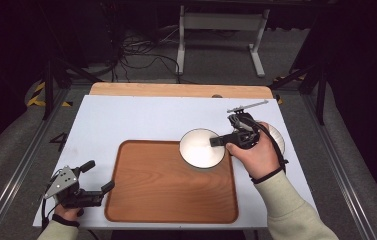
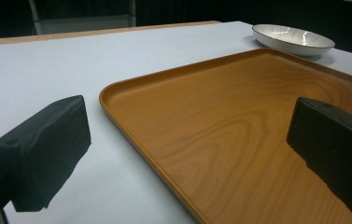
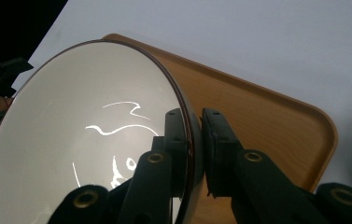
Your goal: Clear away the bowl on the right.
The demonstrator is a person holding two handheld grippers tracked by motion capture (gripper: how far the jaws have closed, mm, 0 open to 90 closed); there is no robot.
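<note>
A white bowl (image 1: 201, 147) is held by the right gripper (image 1: 219, 141), the jaws closed on its near rim, one inside and one outside the wall, as seen in the right gripper view. The bowl is over the tray's (image 1: 166, 200) far right corner, overlapping the tray edge; whether it rests on the tray or is lifted clear cannot be told. The rest of the tray floor is bare wood, with open room across its middle and near side. The left gripper (image 1: 99, 176) is held at the table's near left corner, just beside the tray's left edge, jaws spread wide and gripping nothing; in the left gripper view one jaw is seen over the table (image 1: 126, 120) and the other over the tray. A plate (image 1: 277, 137) with a dark rim and fine radial lines lies on the table to the right of the tray, partly hidden behind the right hand (image 1: 256, 152) in the high view. The table top is pale and flat, with a wooden strip (image 1: 176, 90) along its far edge; wide bare stretches are left at its far and left sides. Beyond it, grey floor, loose cables (image 1: 141, 60) and a white stand (image 1: 221, 35) are noted in a dark room. Count: one tray, one bowl, one plate, two grippers.
</note>
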